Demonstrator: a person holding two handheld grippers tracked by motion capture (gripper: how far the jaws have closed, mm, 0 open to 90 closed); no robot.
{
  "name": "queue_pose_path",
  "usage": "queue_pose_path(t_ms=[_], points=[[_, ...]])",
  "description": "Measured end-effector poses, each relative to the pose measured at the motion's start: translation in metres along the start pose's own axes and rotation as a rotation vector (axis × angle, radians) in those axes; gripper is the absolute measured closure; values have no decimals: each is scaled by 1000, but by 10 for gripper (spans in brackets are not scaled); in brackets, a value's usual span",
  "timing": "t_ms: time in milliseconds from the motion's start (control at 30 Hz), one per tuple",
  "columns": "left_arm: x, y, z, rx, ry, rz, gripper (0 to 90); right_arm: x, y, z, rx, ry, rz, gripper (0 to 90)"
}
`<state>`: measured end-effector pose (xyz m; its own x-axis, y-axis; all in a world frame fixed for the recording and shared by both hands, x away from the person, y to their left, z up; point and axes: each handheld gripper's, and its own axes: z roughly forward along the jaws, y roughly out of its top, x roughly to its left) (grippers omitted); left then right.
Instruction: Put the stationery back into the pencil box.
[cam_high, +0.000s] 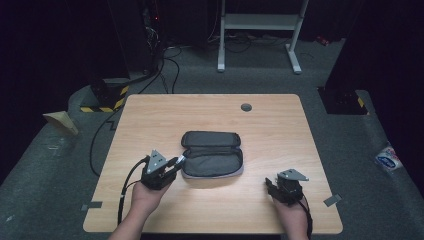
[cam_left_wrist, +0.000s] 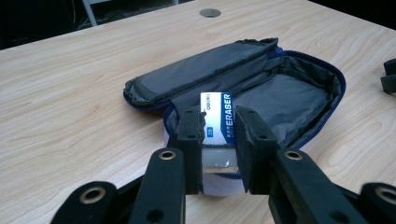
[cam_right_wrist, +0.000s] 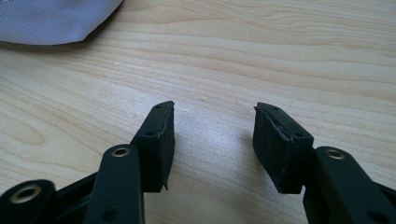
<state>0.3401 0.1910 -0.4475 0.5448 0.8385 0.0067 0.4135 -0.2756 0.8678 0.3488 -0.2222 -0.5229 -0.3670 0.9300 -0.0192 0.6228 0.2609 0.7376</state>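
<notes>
An open dark pencil case (cam_high: 212, 155) with a blue zip edge lies in the middle of the wooden table (cam_high: 210, 112), lid folded back. My left gripper (cam_high: 179, 161) is at the case's left end, shut on a white eraser (cam_left_wrist: 219, 106) in a blue and white sleeve. In the left gripper view the pads (cam_left_wrist: 190, 135) clamp the eraser's sides just above the case's near rim (cam_left_wrist: 289, 93). My right gripper (cam_high: 270, 185) rests low at the front right, apart from the case. Its jaws (cam_right_wrist: 215, 114) stand open over bare wood, with the case's grey corner (cam_right_wrist: 51, 18) beyond.
A round cable hole (cam_high: 246, 107) sits near the table's far edge. Grey tape marks lie at the front corners (cam_high: 94, 205) (cam_high: 332, 200). Behind the table stand a white frame (cam_high: 260, 22) and floor cables (cam_high: 165, 70).
</notes>
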Motion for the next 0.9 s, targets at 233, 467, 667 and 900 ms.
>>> queue_pose_path(t_ms=[233,467,667,900], points=[[-2,6,14,17,-6,-3,728,0,0,0,1,0,2,481],[2,7,33,51,-4,-39,728,0,0,0,0,0,0,481],[4,7,51,99,-1,-41,728,1,0,0,-1,-3,-4,486],[1,10,63,134,8,-26,728,1,0,0,0,-5,0,491]])
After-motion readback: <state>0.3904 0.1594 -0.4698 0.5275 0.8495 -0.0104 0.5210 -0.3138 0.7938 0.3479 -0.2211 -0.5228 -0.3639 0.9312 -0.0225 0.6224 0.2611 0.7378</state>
